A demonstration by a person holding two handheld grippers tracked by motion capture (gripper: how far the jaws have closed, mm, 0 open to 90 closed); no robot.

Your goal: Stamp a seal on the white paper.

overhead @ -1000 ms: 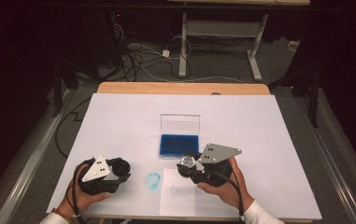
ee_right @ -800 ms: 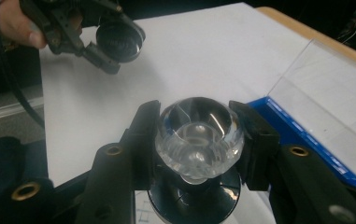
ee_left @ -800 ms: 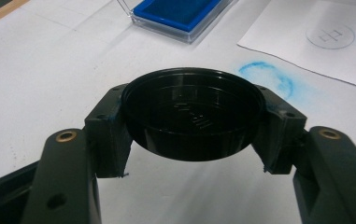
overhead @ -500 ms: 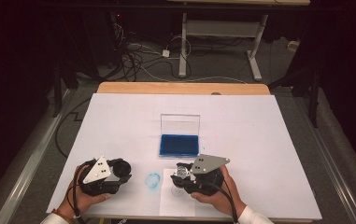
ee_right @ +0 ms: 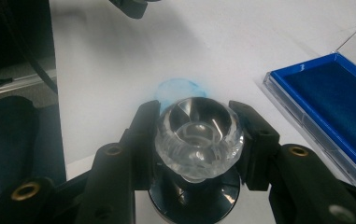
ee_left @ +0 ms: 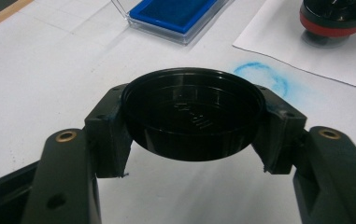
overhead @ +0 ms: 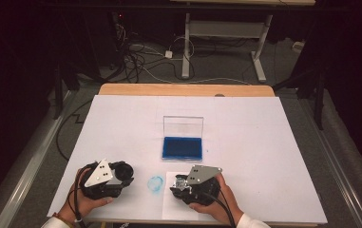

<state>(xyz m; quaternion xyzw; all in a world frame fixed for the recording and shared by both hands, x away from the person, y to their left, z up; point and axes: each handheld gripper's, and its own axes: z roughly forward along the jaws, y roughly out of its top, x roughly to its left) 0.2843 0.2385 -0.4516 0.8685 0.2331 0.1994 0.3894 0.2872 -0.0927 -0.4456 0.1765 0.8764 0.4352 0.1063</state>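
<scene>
Jaws of the left tool (ee_left: 192, 154) are clenched on a round black lid (ee_left: 193, 112), one pad against each side of its rim. The lid is held level with its hollow side facing up, and it hangs clear of the white desk (overhead: 273, 142) near the left front corner. In the high view the left tool (overhead: 121, 176) lies almost flat in the person's left hand (overhead: 86, 202), pointing toward the middle of the desk, with the forearm coming in from the bottom edge.

The right tool (ee_right: 196, 140) is closed around the clear faceted knob (ee_right: 199, 137) of a stamp, whose dark round base shows directly beneath the knob. The stamp stands upright, its long axis vertical, over a white sheet of paper (overhead: 171, 204) at the front of the desk; whether the base touches the paper cannot be told. In the left gripper view the stamp's base (ee_left: 337, 18) shows black with a red band. The right hand (overhead: 216, 202) cups the right tool (overhead: 181, 185) from below and behind, and the tool points left toward the other hand.

Between the two tools a smudged blue ring (overhead: 156, 184) marks the desk. Farther back, an open clear case with a blue ink pad (overhead: 182, 148) lies flat, its lid raised.
</scene>
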